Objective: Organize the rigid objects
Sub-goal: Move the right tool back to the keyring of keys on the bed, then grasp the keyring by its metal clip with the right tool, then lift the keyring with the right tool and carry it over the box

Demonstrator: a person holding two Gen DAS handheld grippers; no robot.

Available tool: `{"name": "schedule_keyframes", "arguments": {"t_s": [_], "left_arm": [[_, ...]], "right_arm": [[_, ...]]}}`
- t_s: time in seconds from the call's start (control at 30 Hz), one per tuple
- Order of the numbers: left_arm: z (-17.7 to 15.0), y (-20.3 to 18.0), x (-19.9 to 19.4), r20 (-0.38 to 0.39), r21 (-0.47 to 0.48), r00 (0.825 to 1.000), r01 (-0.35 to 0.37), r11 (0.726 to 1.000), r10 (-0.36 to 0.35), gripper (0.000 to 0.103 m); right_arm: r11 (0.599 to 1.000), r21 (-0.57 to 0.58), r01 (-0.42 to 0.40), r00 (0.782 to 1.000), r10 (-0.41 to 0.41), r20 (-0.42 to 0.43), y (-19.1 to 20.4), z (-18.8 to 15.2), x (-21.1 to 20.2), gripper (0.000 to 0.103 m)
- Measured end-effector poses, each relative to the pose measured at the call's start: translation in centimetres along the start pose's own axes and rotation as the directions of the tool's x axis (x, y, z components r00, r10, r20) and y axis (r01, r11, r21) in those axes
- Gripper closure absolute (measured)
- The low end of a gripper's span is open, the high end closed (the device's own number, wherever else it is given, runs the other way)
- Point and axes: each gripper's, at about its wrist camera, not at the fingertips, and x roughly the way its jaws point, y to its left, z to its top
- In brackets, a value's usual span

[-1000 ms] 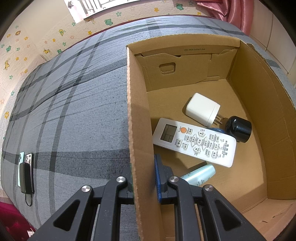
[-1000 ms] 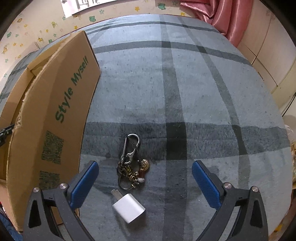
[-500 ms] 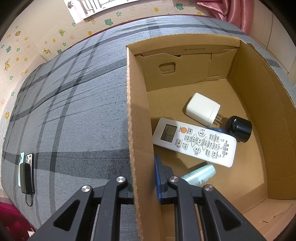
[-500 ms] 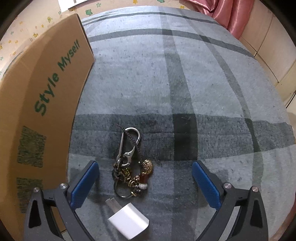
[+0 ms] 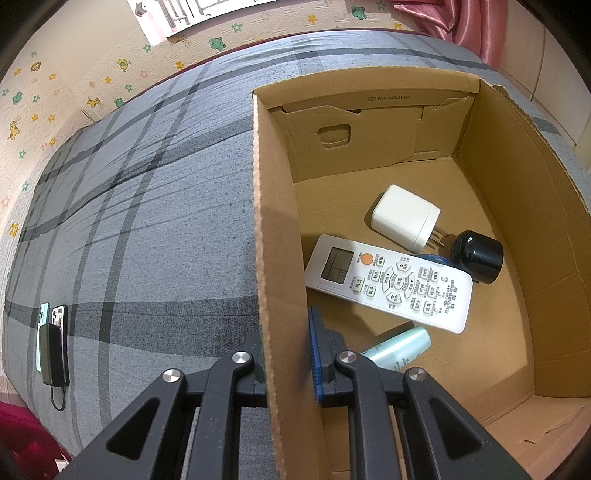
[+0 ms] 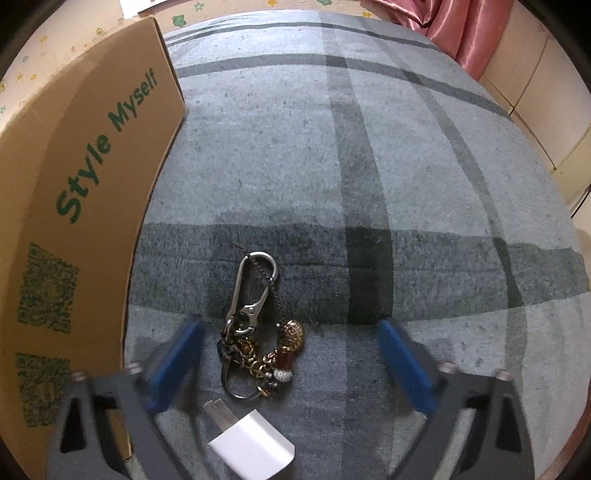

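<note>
My left gripper (image 5: 288, 354) is shut on the left wall of an open cardboard box (image 5: 273, 229), one finger on each side. Inside lie a white remote (image 5: 391, 282), a white charger (image 5: 404, 218), a black round cap (image 5: 478, 256) and a pale green tube (image 5: 400, 347). In the right wrist view my right gripper (image 6: 291, 365) is open and low over a keychain with a carabiner and beads (image 6: 258, 325) on the grey plaid bed. A small white plug adapter (image 6: 251, 446) lies just below it. The box's outer wall (image 6: 74, 221) stands at the left.
Phones with a black power bank (image 5: 53, 339) lie at the bed's left edge. A pink curtain (image 6: 454, 26) hangs at the far right. The wall with animal stickers (image 5: 110, 74) runs behind the bed. Grey plaid cover (image 6: 369, 147) stretches beyond the keychain.
My right gripper has moved forward and down, so the keychain now sits between its open fingers. The left gripper and the box have not moved.
</note>
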Motion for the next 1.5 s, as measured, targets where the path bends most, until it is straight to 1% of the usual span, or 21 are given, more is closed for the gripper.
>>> {"name": "schedule_keyframes", "arguments": {"t_s": [0.03,0.07,0.1,0.13,0.17,0.33,0.37,0.43,0.47,0.67,0.77,1.07,1.5], "left_arm": [[0.0,0.0,0.0,0.000,0.001,1.000,-0.002,1.000,0.002,0.087],[0.0,-0.1,0.0,0.000,0.003,1.000,-0.004,1.000,0.004,0.087],[0.0,-0.1,0.0,0.001,0.002,1.000,-0.004,1.000,0.004,0.087],[0.0,-0.1,0.0,0.001,0.001,1.000,-0.003,1.000,0.003,0.087],[-0.1,-0.1,0.0,0.001,0.000,1.000,-0.001,1.000,0.001,0.087],[-0.1,-0.1,0.0,0.001,-0.001,1.000,-0.002,1.000,0.002,0.087],[-0.1,-0.1,0.0,0.002,0.000,1.000,-0.002,1.000,0.002,0.087],[-0.1,-0.1,0.0,0.002,0.000,1.000,-0.002,1.000,0.002,0.087],[-0.1,-0.1,0.0,0.003,0.000,1.000,-0.002,1.000,0.002,0.087],[-0.1,0.0,-0.1,0.004,-0.001,1.000,-0.002,1.000,0.002,0.087],[-0.1,0.0,-0.1,0.002,-0.001,1.000,-0.002,1.000,0.002,0.087],[0.0,-0.1,-0.1,0.002,-0.002,1.000,-0.001,1.000,0.001,0.087],[0.0,-0.1,-0.1,0.000,-0.002,1.000,0.000,1.000,0.000,0.087]], "right_arm": [[1.000,-0.004,-0.002,1.000,0.002,-0.002,0.0,0.0,-0.3,0.027],[1.000,-0.006,-0.006,1.000,0.006,-0.005,0.1,0.0,-0.5,0.040],[1.000,-0.007,-0.018,1.000,0.018,-0.011,0.1,0.1,-0.6,0.048],[1.000,-0.006,-0.023,1.000,0.022,-0.013,0.2,0.1,-0.7,0.069],[1.000,-0.008,-0.025,1.000,0.025,-0.014,0.3,0.1,-0.9,0.078],[1.000,-0.027,-0.001,1.000,0.001,0.002,0.9,-0.1,-1.6,0.080],[1.000,-0.026,-0.003,1.000,0.003,0.000,1.0,-0.1,-1.7,0.083],[1.000,-0.020,-0.009,1.000,0.009,0.004,1.0,0.0,-2.0,0.084],[1.000,-0.016,-0.013,1.000,0.013,0.005,1.0,0.1,-2.3,0.088],[1.000,-0.014,-0.024,0.999,0.024,0.021,0.9,0.7,-3.5,0.088],[0.999,-0.001,-0.044,0.999,0.044,0.029,0.7,1.0,-4.3,0.088],[0.998,-0.016,-0.057,0.996,0.058,0.061,0.8,1.4,-7.0,0.088],[0.999,-0.031,-0.044,0.994,0.047,0.099,1.4,2.7,-9.7,0.088]]}}
